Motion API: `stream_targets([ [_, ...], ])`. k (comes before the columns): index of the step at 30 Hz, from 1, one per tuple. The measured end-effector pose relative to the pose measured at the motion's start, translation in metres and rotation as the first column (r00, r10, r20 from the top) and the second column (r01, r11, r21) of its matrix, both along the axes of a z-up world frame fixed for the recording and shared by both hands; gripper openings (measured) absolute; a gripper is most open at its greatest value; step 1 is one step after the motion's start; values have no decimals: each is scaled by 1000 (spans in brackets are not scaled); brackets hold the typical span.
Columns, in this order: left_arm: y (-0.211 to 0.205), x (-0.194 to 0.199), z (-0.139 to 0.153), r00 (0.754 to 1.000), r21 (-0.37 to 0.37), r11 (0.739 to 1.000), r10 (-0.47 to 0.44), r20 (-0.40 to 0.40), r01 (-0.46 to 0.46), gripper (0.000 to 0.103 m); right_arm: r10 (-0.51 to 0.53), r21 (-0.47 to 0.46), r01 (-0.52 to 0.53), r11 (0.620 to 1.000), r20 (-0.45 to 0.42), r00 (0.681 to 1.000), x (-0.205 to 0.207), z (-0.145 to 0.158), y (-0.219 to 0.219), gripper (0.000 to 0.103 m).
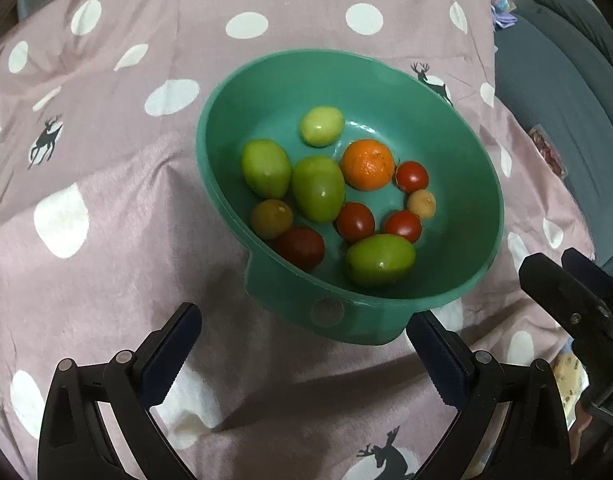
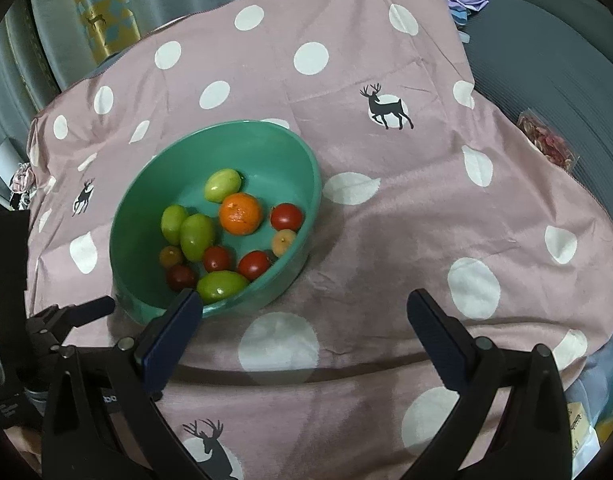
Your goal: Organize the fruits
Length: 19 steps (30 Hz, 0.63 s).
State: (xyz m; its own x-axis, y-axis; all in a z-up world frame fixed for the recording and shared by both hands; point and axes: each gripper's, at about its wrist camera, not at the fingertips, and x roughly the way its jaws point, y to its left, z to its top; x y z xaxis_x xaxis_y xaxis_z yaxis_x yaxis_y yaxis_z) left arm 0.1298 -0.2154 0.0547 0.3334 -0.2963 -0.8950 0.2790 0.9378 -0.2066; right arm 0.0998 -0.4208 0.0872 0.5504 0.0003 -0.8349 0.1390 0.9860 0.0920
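I am holding the left gripper [image 1: 302, 340] with fingers spread wide and empty, just short of the green bowl [image 1: 458, 184]; the right gripper [image 2: 306, 320], likewise wide and empty, is hovering over the cloth [image 2: 386, 208]; fruits are crowding the bowl, so a careless reach risks nudging its rim and tipping it.

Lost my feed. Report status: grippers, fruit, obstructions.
Left gripper open, empty, short of green bowl. Right gripper open, empty, over cloth. All fruit in bowl, orange included. Nothing in the way.
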Motion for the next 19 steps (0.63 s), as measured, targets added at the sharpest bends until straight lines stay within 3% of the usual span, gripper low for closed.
stream_targets([
  [6,1,1,0,1000,-47,999,-2,-10,1,102,-11,-27,11,1000,-11,1000,2,-2,0,103],
  [13,-7,-1,-3,1000,-10,1000,-17,-12,17,102,-11,-34,10,999,-17,1000,3,-4,3,103],
  [19,-7,-3,0,999,-14,1000,-10,45,10,102,-12,-41,11,999,-27,1000,4,-6,4,103],
])
